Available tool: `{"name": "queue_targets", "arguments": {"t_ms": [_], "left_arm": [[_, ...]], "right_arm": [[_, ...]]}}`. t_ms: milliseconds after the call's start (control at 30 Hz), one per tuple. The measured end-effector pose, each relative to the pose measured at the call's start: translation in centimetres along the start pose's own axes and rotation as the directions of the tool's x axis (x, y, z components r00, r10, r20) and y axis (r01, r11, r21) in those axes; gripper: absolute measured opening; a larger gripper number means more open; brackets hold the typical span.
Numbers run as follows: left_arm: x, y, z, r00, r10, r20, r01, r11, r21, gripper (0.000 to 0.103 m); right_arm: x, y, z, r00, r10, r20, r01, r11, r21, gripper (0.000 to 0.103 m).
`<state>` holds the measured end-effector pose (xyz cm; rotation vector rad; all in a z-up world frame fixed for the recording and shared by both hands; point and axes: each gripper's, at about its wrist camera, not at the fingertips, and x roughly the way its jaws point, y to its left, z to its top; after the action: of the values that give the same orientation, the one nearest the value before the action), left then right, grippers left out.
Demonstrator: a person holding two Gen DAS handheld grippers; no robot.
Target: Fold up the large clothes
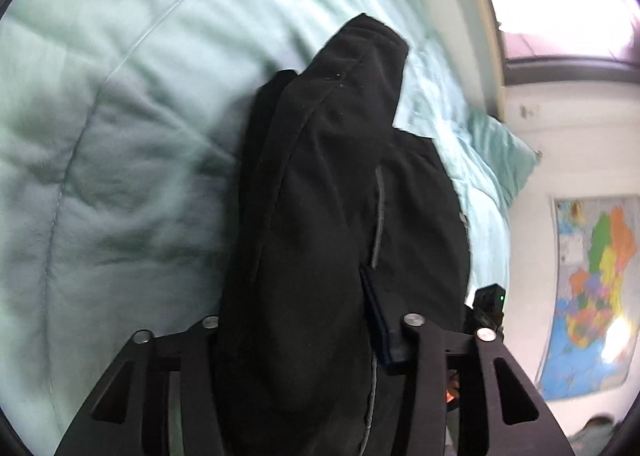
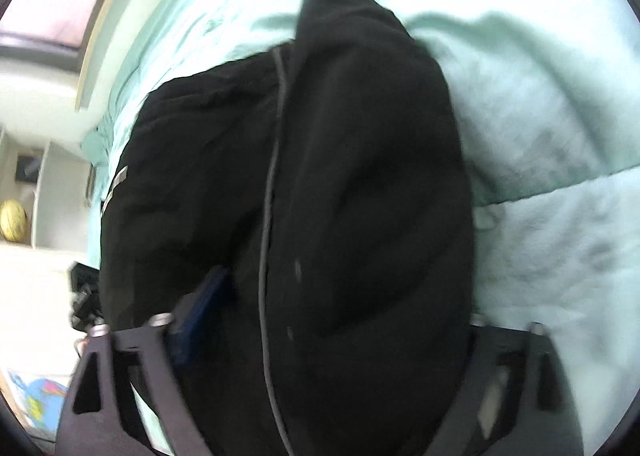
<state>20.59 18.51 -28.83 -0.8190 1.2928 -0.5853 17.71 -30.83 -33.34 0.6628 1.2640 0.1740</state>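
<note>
Over mint bedding [image 1: 100, 176], both tools clamp black garment [image 1: 320, 216], map [image 1: 592, 288] left view only.

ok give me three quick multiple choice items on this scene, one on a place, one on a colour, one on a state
1. Where does the black garment lie?
A. on a wooden floor
B. on a pale green quilt
C. on a chair

2. What colour is the garment?
A. red
B. white
C. black

3. What is the left gripper doing?
A. holding a bunch of the garment
B. hanging open over the wall map
C. gripping a pillow

Answers: 1 B, quilt surrounds the cloth in both views; 2 C, dark throughout; 3 A, fabric fills the space between its fingers.
</note>
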Motion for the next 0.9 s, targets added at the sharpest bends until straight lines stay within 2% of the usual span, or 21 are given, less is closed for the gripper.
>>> {"name": "queue_targets", "arguments": {"t_ms": [33,133,200,233,267,333,400,433,467,533,633,767,900], "left_arm": [[-0.2,-0.1,0.1,1.0,-0.018,-0.001,0.018,1.0,0.0,0.046],[0.3,0.8,0.5,0.998,-0.044,-0.033,0.043,0.999,-0.021,0.047],[1.3,2.0,1.1,0.995,-0.08,-0.055,0.075,0.994,-0.084,0.059],[1.9,2.4,1.3,0.994,-0.086,-0.061,0.079,0.991,-0.111,0.063],[2.5,2.6,1.5,0.993,-0.098,-0.066,0.089,0.987,-0.13,0.064],[3.1,2.4,1.4,0.995,-0.084,-0.056,0.076,0.988,-0.133,0.065],[2.6,0.9,0.8,0.999,-0.032,-0.027,0.03,0.996,-0.084,0.049],[2.0,-0.1,0.3,1.0,-0.012,-0.005,0.012,0.999,-0.049,0.046],[1.3,-1.2,-0.2,1.0,-0.006,0.02,0.007,1.0,-0.023,0.041],[-0.3,-3.4,-1.4,0.997,-0.041,0.061,0.041,0.999,0.008,0.038],[-2.9,-6.6,-3.2,0.991,-0.103,0.088,0.097,0.993,0.073,0.038],[-7.7,-12.4,-7.0,0.981,-0.15,0.123,0.122,0.97,0.209,0.037],[-13.6,-14.8,-10.1,0.963,-0.203,0.177,0.151,0.951,0.271,0.037]], "right_arm": [[-0.3,0.1,-0.1,1.0,-0.005,0.009,0.006,1.0,-0.012,0.072],[0.2,-0.3,0.1,1.0,-0.003,0.009,0.003,1.0,-0.009,0.072],[0.5,-0.8,0.5,1.0,0.028,-0.014,-0.028,1.0,0.004,0.077],[1.3,-1.4,0.9,0.997,0.07,-0.031,-0.069,0.997,0.029,0.085],[2.1,-2.3,1.4,0.993,0.112,-0.049,-0.108,0.991,0.074,0.091],[2.1,-2.7,2.0,0.99,0.133,-0.047,-0.127,0.986,0.106,0.091],[1.2,-1.6,2.0,0.995,0.093,-0.029,-0.091,0.994,0.06,0.084],[0.6,-0.6,1.8,0.998,0.061,-0.015,-0.06,0.998,0.024,0.074],[-0.3,0.3,1.4,0.999,0.033,0.002,-0.033,0.999,-0.009,0.061],[-2.0,1.8,0.6,0.999,0.017,0.04,-0.014,0.998,-0.057,0.047],[-4.8,4.3,-1.3,0.994,0.045,0.1,-0.035,0.995,-0.098,0.043],[-9.0,8.8,-4.5,0.987,0.084,0.137,-0.061,0.984,-0.168,0.042],[-11.4,12.4,-8.3,0.983,0.12,0.142,-0.089,0.975,-0.205,0.042]]}}
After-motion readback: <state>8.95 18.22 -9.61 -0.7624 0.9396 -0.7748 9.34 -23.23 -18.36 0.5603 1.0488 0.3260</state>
